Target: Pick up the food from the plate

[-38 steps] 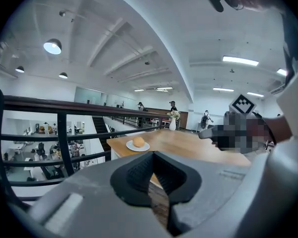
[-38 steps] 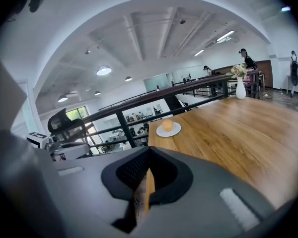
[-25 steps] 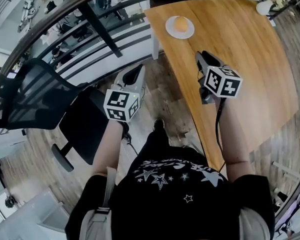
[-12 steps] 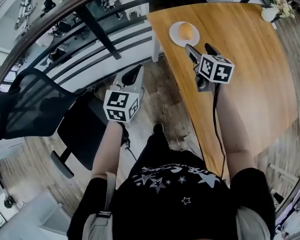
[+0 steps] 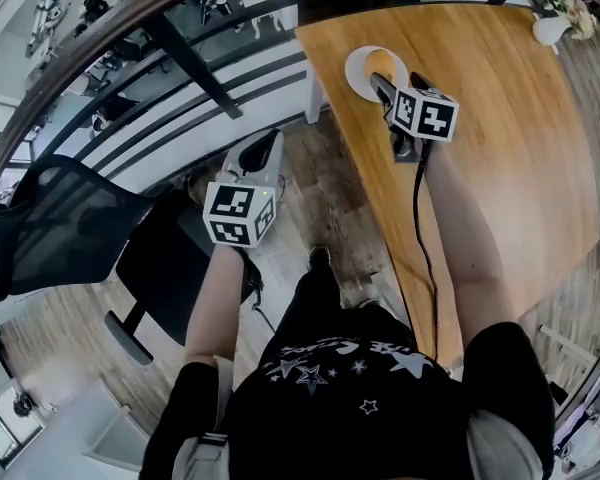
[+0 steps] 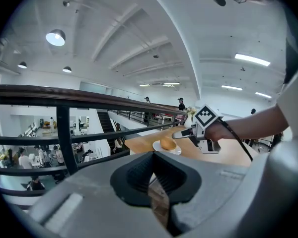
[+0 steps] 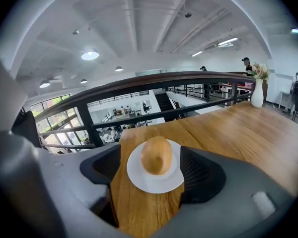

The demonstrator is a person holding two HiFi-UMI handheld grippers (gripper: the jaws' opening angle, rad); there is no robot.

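I make out a wooden table (image 5: pixel 520 118), white flower vase (image 5: pixel 550 30) at its far corner, black mesh chair (image 5: pixel 50 233), dark railing (image 7: pixel 139 85).

In the head view my right gripper (image 5: pixel 385 86) hides most of the food (image 5: pixel 378 63) and the near side of the plate (image 5: pixel 357 71) by the table's (image 5: pixel 510 138) far left corner, the vase (image 5: pixel 552 28) at the far right corner is only a blur, and the people (image 6: pixel 181 103) beyond the railing (image 6: pixel 64 95) are too small to tell.

Wood table (image 5: pixel 510 118), smooth wht plate (image 7: pixel 150 183)
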